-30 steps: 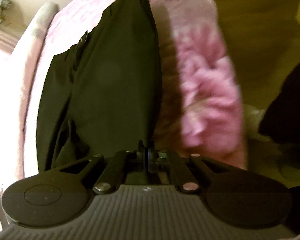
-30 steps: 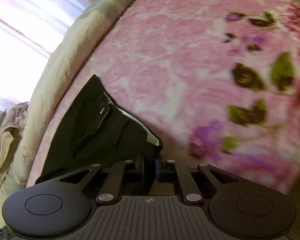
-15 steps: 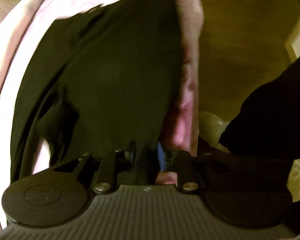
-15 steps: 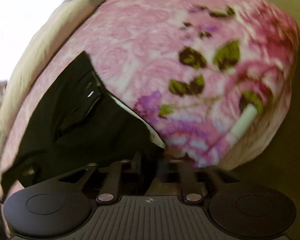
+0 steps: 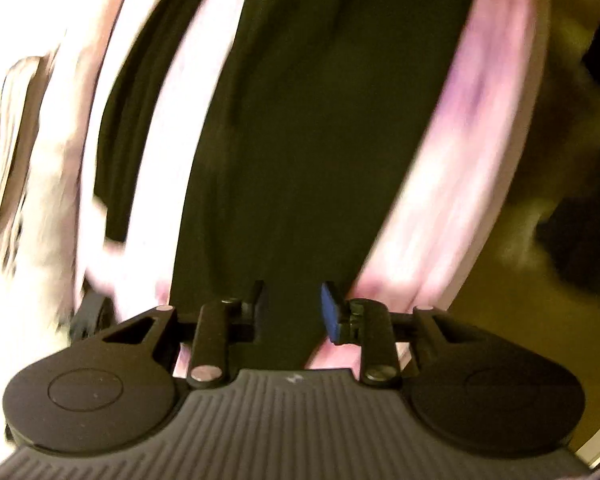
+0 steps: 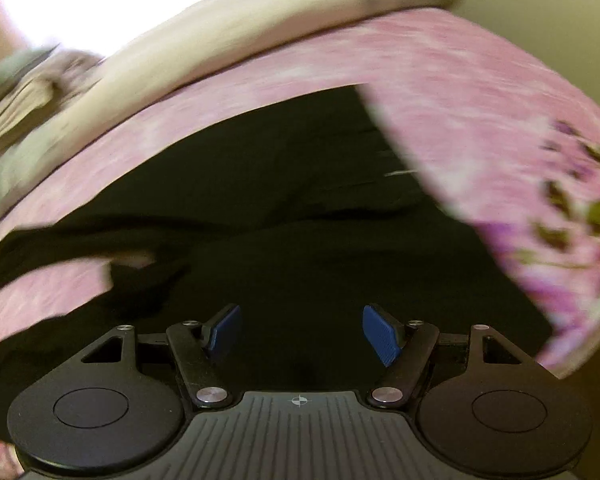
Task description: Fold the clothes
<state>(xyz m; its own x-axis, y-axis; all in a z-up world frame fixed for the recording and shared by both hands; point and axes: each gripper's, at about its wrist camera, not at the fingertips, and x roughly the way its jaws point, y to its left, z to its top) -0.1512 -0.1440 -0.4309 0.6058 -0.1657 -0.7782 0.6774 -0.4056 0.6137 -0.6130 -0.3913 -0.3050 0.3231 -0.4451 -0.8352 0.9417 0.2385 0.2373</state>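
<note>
Left wrist view first: my left gripper (image 5: pixel 291 308) sits with its jaws parted to a middling gap, blue pad (image 5: pixel 329 313) showing on the right finger, and nothing pinched between them. Black fabric of the dark garment (image 5: pixel 312 128) runs through the gap and stretches away up the frame, lying on the pink floral blanket (image 5: pixel 472 148). Everything past the fingers is heavily smeared, so I cannot tell what kind of garment it is. To the right, beyond the blanket edge, I see brownish floor (image 5: pixel 512 320).

On the right wrist view, my right gripper (image 6: pixel 302 330) is spread wide, both blue pads (image 6: pixel 382 334) clear and empty. Just past them the dark garment (image 6: pixel 300 216) lies flat across the pink floral blanket (image 6: pixel 460 92), with a narrow part trailing off to the left. Farther back, a pale bolster or pillow (image 6: pixel 228 40) lines the bed's far edge, and crumpled beige cloth (image 6: pixel 32 92) sits at far left.
</note>
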